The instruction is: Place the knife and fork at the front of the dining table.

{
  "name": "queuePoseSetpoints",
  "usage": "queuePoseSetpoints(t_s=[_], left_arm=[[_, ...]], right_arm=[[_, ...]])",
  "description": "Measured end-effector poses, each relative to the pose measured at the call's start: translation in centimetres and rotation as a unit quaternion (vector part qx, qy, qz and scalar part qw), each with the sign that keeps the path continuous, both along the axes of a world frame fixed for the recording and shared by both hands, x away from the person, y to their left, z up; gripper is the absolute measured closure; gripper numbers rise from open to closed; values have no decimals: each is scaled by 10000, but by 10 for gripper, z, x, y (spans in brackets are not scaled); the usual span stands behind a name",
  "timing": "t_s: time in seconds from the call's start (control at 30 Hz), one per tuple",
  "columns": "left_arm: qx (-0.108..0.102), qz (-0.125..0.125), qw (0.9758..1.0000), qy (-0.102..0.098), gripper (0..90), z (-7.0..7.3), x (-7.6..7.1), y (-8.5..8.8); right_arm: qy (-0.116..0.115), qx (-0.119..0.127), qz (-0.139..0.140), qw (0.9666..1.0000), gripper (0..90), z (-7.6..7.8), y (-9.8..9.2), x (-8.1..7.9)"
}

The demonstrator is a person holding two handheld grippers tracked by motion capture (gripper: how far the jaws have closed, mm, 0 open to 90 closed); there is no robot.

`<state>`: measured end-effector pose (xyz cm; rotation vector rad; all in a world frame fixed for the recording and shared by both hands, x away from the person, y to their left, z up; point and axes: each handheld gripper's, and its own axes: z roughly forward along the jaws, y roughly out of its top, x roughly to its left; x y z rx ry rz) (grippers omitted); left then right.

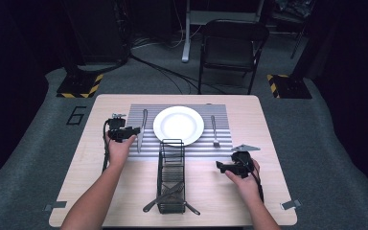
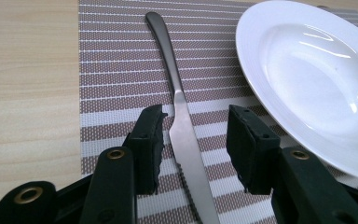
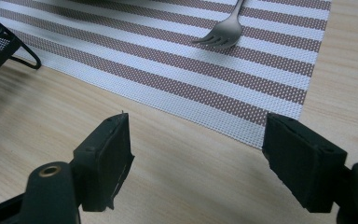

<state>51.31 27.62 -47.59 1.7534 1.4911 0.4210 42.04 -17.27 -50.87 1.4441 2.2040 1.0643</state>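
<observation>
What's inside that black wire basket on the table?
The black wire basket holds cutlery at its near end: a dark utensil lies slanted, with its ends poking out through the wires. The mesh hides what kind of utensil it is and whether more lie underneath.

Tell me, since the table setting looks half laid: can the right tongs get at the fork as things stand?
Probably yes. The right tongs stand open over bare table, and the fork lies on the striped placemat just ahead, with nothing between them.

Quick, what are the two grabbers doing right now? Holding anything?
Left gripper: open, the knife lies between its jaws, not squeezed.
Right gripper: open, holding nothing, over the table.
</observation>
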Motion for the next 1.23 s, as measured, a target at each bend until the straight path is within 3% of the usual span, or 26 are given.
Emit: queuePoseSetpoints(t_s=[0.23, 0.27, 0.5, 0.73, 0.93, 1.23], left_arm=[[5, -200, 9998, -87, 516, 5, -16, 7], [101, -243, 9996, -138, 511, 5, -21, 9], [165, -395, 9988, -224, 480, 5, -39, 14], [410, -549, 9971, -322, 456, 1, -57, 19], [432, -654, 9966, -271, 440, -8, -72, 26], [669, -706, 9951, -166, 405, -21, -90, 36]], right_arm=[[7, 4, -68, 10000, 231, 0, -1, -1], [-3, -13, -60, 10000, 231, 0, -1, 0], [-22, -3, -56, 10000, 231, 1, 0, -1], [-17, -19, -59, 10000, 231, 1, -1, -1], [-20, -28, -62, 10000, 231, 1, 0, -1], [-13, -50, -62, 10000, 232, 0, 2, -2]])
